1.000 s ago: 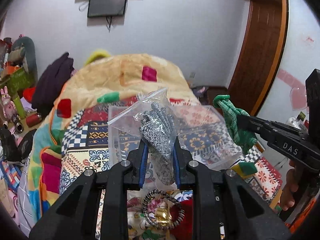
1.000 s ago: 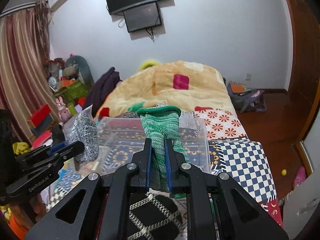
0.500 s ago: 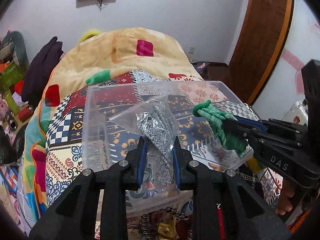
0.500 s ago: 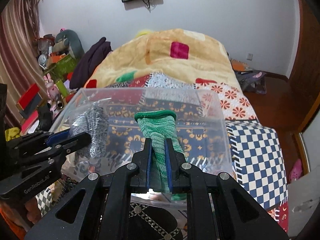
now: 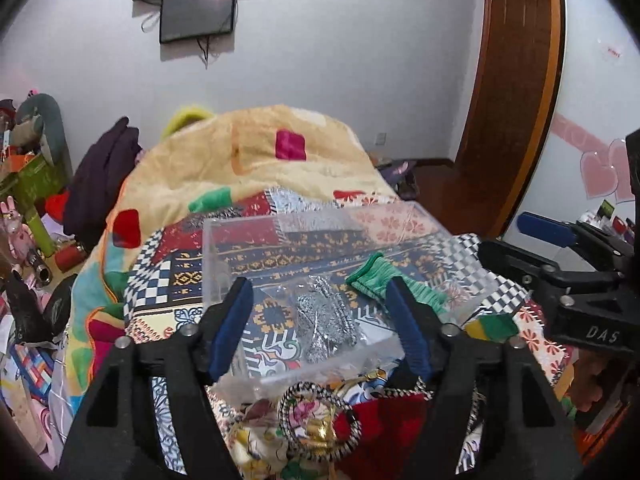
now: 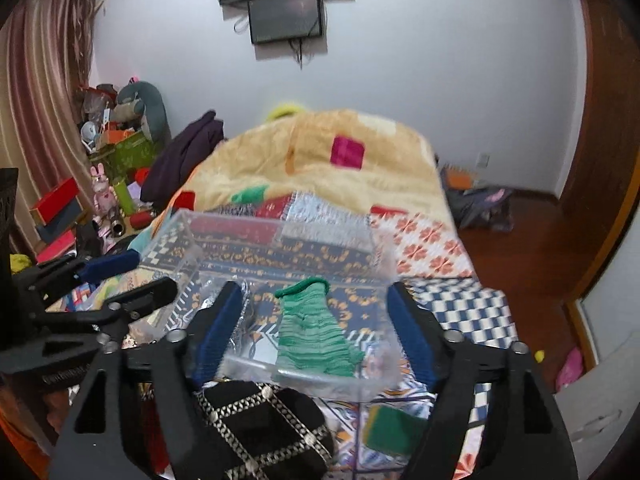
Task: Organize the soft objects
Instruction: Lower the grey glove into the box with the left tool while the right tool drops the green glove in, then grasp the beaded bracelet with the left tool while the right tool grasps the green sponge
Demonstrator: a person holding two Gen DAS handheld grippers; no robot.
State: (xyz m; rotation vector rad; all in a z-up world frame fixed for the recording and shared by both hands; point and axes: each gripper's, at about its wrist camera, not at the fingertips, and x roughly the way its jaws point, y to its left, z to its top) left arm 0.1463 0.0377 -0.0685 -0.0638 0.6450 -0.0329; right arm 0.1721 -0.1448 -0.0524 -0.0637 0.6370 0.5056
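A clear plastic box point(image 5: 212, 248) point(image 6: 184, 224) stands on the patterned bed. Inside it lie a clear bag with a grey knit glove point(image 5: 326, 324) and a green knit glove point(image 5: 374, 276) point(image 6: 314, 332). My left gripper point(image 5: 320, 328) is open and empty, its fingers either side of the bagged glove, just above the box's near edge. My right gripper point(image 6: 316, 332) is open and empty, its fingers either side of the green glove. The right gripper also shows at the right of the left wrist view point(image 5: 560, 252).
A beige blanket point(image 5: 256, 164) covers the far bed. A black patterned pouch point(image 6: 260, 424) and a striped hair tie point(image 5: 316, 420) lie on the bed near the grippers. Toys and boxes point(image 6: 120, 148) crowd the left floor. A wooden door point(image 5: 516, 92) stands right.
Both grippers have opened and let go; the bagged grey glove and the green glove now lie inside the clear box. Both grippers have pulled back and tilted up.
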